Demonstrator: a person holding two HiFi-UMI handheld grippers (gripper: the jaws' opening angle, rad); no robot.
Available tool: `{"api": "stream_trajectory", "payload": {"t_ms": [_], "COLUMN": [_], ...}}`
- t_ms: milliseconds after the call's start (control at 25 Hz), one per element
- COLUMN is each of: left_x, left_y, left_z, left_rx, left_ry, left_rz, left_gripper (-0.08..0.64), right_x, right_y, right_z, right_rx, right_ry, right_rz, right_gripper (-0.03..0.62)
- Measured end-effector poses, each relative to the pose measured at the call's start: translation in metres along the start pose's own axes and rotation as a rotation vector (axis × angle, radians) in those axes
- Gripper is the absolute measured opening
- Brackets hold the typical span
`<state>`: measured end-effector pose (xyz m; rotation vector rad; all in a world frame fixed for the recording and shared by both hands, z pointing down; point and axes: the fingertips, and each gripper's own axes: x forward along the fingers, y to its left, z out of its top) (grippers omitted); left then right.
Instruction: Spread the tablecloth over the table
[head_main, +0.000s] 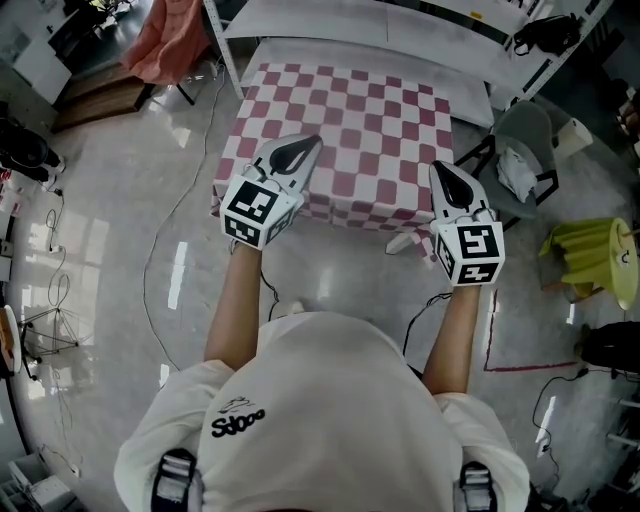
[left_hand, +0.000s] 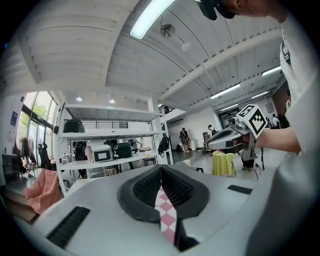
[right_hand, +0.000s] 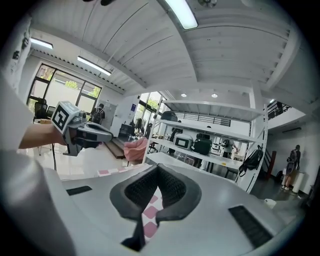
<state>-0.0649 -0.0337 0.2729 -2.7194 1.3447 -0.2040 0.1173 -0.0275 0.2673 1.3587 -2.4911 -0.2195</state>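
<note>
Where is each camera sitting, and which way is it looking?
Head view: on the person's head, looking steeply down at the checked tablecloth; shows shoulders, forearms, left hand-held gripper and right hand-held gripper.
Left gripper view: rides the left hand-held gripper, looking across the room at shelves; its shut jaws pinch cloth.
Right gripper view: likewise on the right one, facing the shelves.
Shared: both gripper views see the shelves and the other gripper.

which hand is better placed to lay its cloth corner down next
Left, narrowly. Both grippers are shut on the cloth, but the left gripper sits over the cloth, while the right gripper hangs at its right edge with cloth sagging below.
</note>
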Motion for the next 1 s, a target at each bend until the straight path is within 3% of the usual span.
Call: {"api": "stream_trajectory", "payload": {"t_ms": [760,1000], "left_x": [0.007,0.007], "left_y": [-0.004,-0.009], "left_z": [-0.016,-0.014], "left_rx": [-0.012,-0.012], "left_ry": [0.033,0.011], "left_rz": [-0.009,-0.051], "left_gripper": [0.029,0.029], "right_x": [0.006,0.009], "right_y": [-0.002,-0.003], "right_z": [-0.008,-0.01], "right_rx": [0.012,0.021], "right_ry": [0.013,0.018], "right_rz": [0.015,0.017], "right_gripper": [0.021,0.021]}}
